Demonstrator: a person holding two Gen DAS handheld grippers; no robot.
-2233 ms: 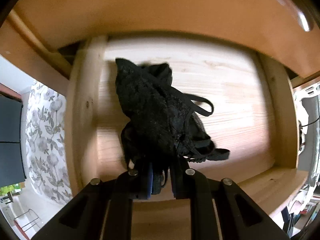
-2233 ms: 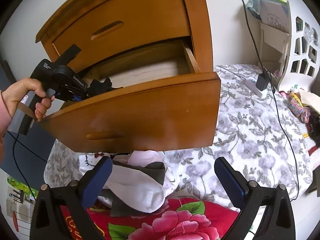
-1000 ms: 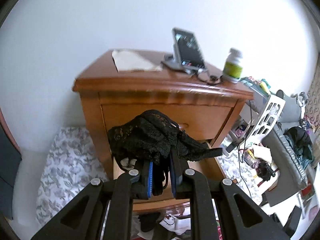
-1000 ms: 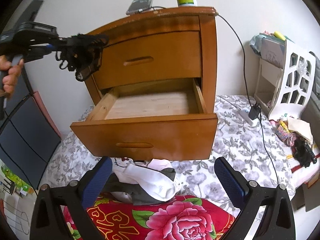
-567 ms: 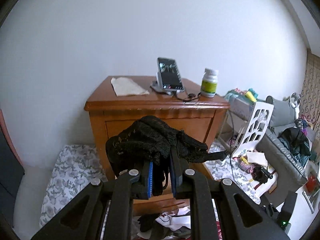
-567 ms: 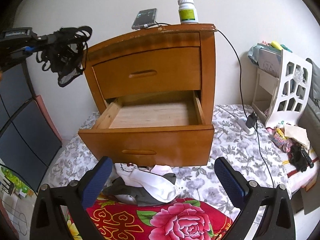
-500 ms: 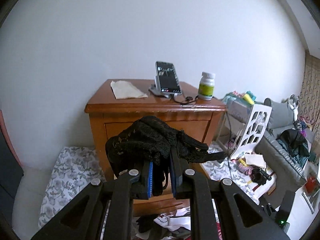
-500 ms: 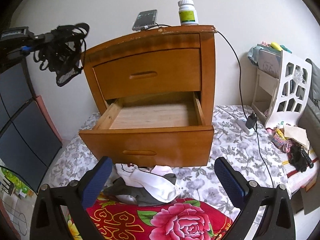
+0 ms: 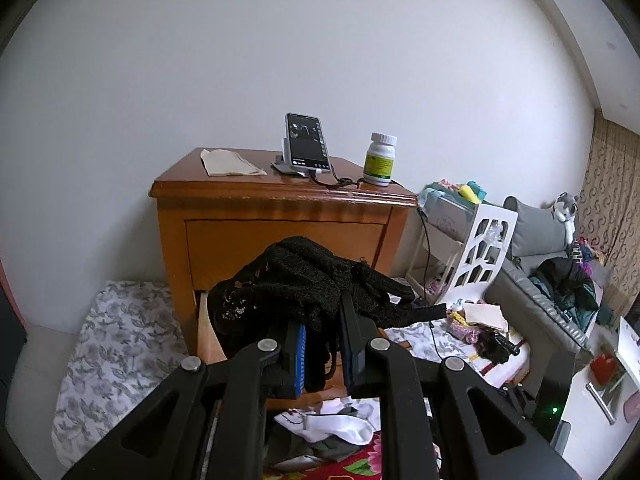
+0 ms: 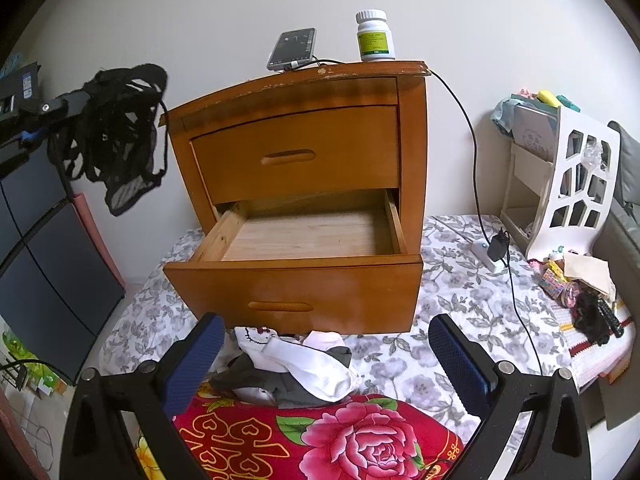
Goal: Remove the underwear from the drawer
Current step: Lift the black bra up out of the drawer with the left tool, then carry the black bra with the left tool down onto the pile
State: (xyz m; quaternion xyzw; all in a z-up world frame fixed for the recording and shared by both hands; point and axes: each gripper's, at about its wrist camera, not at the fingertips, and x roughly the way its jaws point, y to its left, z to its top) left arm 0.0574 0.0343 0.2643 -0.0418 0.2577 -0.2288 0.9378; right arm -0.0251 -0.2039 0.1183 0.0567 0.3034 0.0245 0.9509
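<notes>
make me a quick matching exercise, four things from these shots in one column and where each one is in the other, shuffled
Things:
1. black lace underwear
2. white pill bottle
3. white sock
4. lower drawer

Places or states:
A. on top of the nightstand
B. pulled open, nothing in it
C. clamped in the left gripper
D. on the floor in front of the nightstand

Pairs: 1-C, 2-A, 3-D, 4-B

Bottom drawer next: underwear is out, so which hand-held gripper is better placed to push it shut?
Right. The right hand-held gripper is open, holds nothing and faces the open drawer. The left hand-held gripper is shut on the black underwear, held off to the nightstand's side.
</notes>
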